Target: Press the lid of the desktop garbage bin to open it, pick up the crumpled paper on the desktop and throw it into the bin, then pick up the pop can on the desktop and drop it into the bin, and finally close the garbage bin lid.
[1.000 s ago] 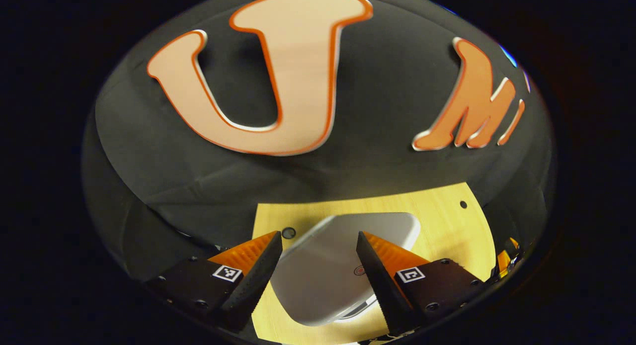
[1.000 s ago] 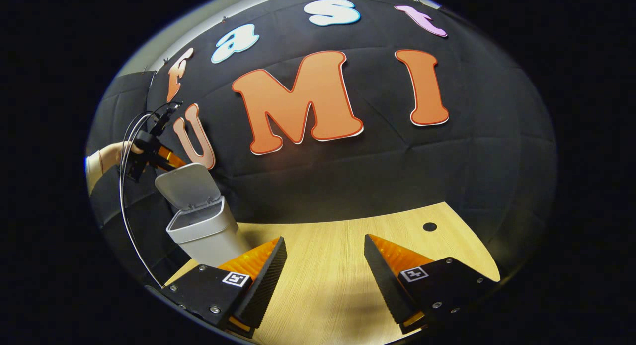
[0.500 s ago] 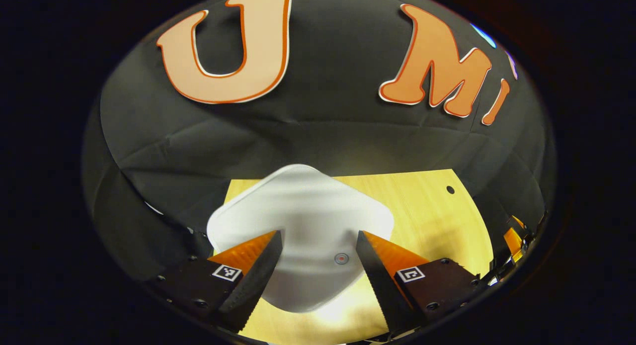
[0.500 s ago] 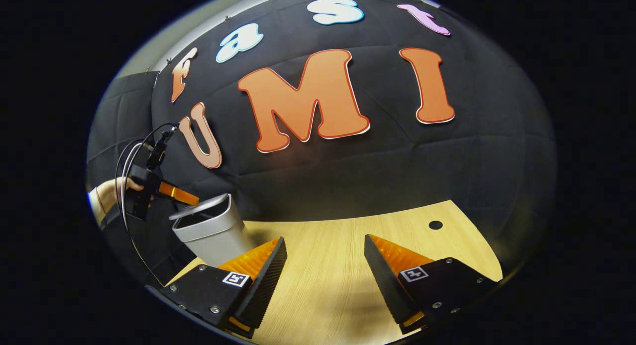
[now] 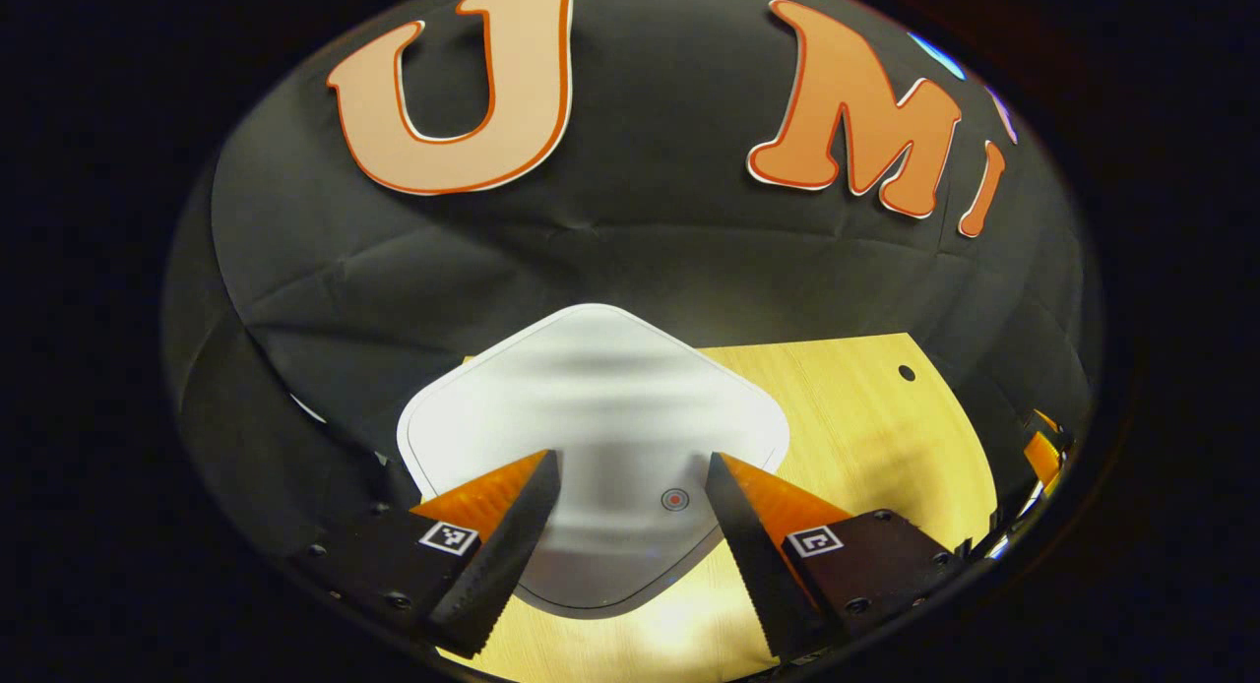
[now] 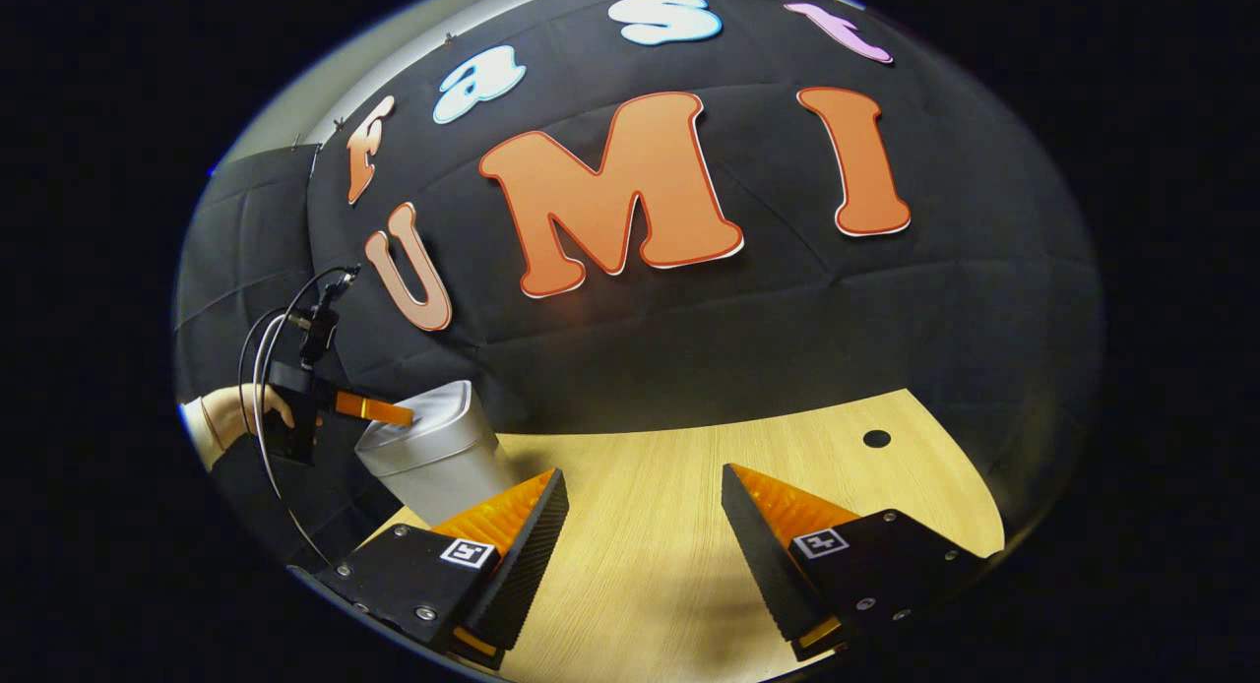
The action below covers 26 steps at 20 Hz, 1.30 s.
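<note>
The white bin lid (image 5: pixel 591 407) lies flat and shut on the bin, seen from above in the left gripper view, with a small round red mark (image 5: pixel 674 499) near its front. My left gripper (image 5: pixel 630 486) is open, its fingers resting on or just over the lid. In the right gripper view the grey bin (image 6: pixel 438 457) stands at the table's left end with its lid down. The left gripper (image 6: pixel 379 410) lies across the lid's top there, held by a hand (image 6: pixel 231 422). My right gripper (image 6: pixel 645 511) hangs open over bare table with nothing between its fingers.
The light wooden table (image 6: pixel 689 526) runs to the right of the bin and has a small dark hole (image 6: pixel 876 438) near its far right corner. Black cloth closes the booth behind. Cables (image 6: pixel 266 368) loop from the left gripper.
The lid has swung down from upright to shut under my left gripper, which followed it down. The right gripper has hardly moved.
</note>
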{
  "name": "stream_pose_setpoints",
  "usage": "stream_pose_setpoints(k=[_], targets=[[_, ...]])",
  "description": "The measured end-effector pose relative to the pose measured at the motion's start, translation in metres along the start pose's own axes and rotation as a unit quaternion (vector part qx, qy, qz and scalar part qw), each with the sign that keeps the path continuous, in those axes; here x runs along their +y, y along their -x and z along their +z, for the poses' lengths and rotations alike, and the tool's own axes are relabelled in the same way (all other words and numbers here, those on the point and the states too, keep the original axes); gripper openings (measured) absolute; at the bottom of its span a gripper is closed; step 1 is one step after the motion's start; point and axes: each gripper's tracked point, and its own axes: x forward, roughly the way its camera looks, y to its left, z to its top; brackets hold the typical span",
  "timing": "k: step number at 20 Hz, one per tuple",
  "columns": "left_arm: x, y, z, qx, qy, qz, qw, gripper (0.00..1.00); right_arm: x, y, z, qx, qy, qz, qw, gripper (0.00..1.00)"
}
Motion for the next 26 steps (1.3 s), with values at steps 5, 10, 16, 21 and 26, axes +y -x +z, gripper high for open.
stream_pose_setpoints(k=[5, 10, 16, 21, 26], targets=[[0.0, 0.0, 0.005, -0.013, 0.004, 0.004, 1.0, 0.98, 0.005, -0.001, -0.003, 0.003, 0.012, 0.006, 1.0, 0.94], [0.003, 0.003, 0.008, -0.027, 0.015, 0.017, 0.999, 0.97, 0.0, 0.003, 0.002, -0.002, 0.011, -0.001, 1.0, 0.94], [0.007, 0.008, 0.017, -0.045, 0.017, 0.036, 0.998, 0.97, -0.015, 0.01, 0.018, -0.02, 0.016, -0.024, 0.999, 0.94], [-0.009, 0.045, 0.058, -0.111, -0.02, 0.053, 0.992, 0.96, -0.02, 0.015, 0.032, -0.034, 0.025, -0.038, 0.998, 0.94], [-0.054, 0.089, 0.097, -0.19, -0.032, 0.029, 0.981, 0.96, -0.019, 0.021, 0.046, -0.05, 0.039, -0.051, 0.997, 0.94]])
